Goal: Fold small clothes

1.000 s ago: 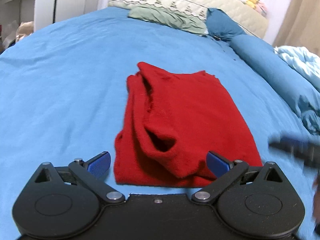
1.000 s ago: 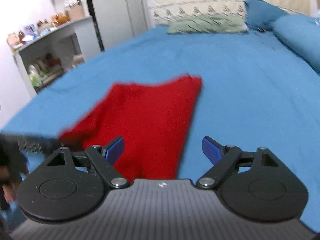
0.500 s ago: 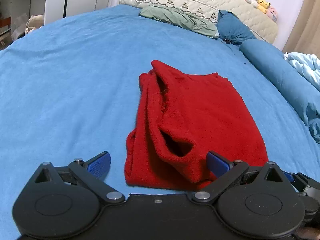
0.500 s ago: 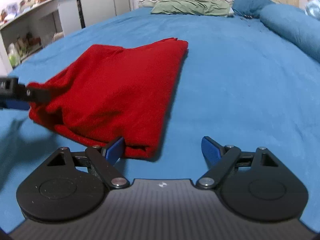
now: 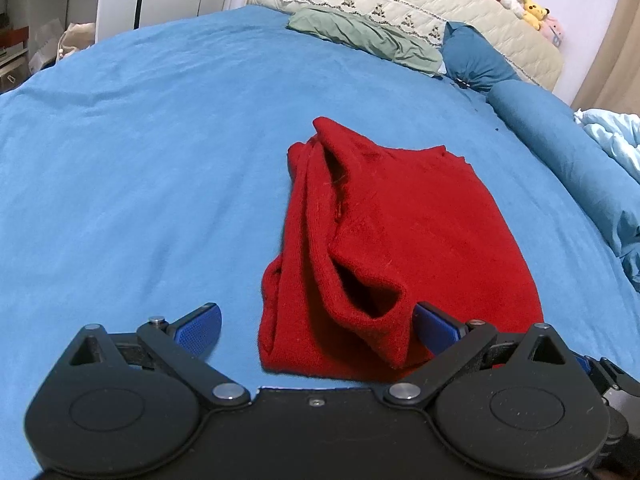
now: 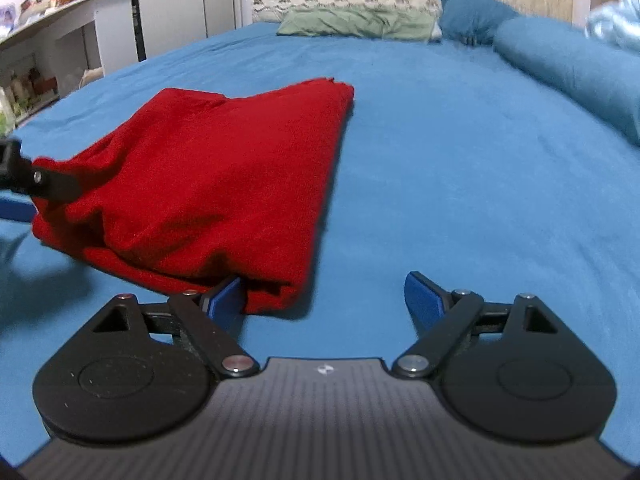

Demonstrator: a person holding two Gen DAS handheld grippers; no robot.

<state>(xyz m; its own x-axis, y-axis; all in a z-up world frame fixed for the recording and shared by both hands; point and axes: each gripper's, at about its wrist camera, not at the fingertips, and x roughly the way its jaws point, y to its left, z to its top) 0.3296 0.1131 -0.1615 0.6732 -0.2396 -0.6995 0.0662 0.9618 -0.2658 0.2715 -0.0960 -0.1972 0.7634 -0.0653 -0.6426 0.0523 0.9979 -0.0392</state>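
Note:
A red knit garment (image 5: 384, 240) lies folded lengthwise on the blue bedsheet (image 5: 140, 160); it also shows in the right wrist view (image 6: 224, 184). My left gripper (image 5: 316, 328) is open, its jaws straddling the garment's near left corner. My right gripper (image 6: 324, 296) is open at the near right corner, its left finger (image 6: 224, 298) touching the hem. The left gripper's finger (image 6: 36, 184) shows at the left edge of the right wrist view.
A green pillow (image 5: 360, 36), a dark blue pillow (image 5: 476, 60) and a long blue bolster (image 5: 572, 168) lie at the head and right side of the bed. A light blue blanket (image 5: 616, 136) is at the right. White shelves (image 6: 60, 48) stand left of the bed.
Both grippers have moved down and closer to the garment's near edge. The right gripper has swung in beside the left one. Both stay open.

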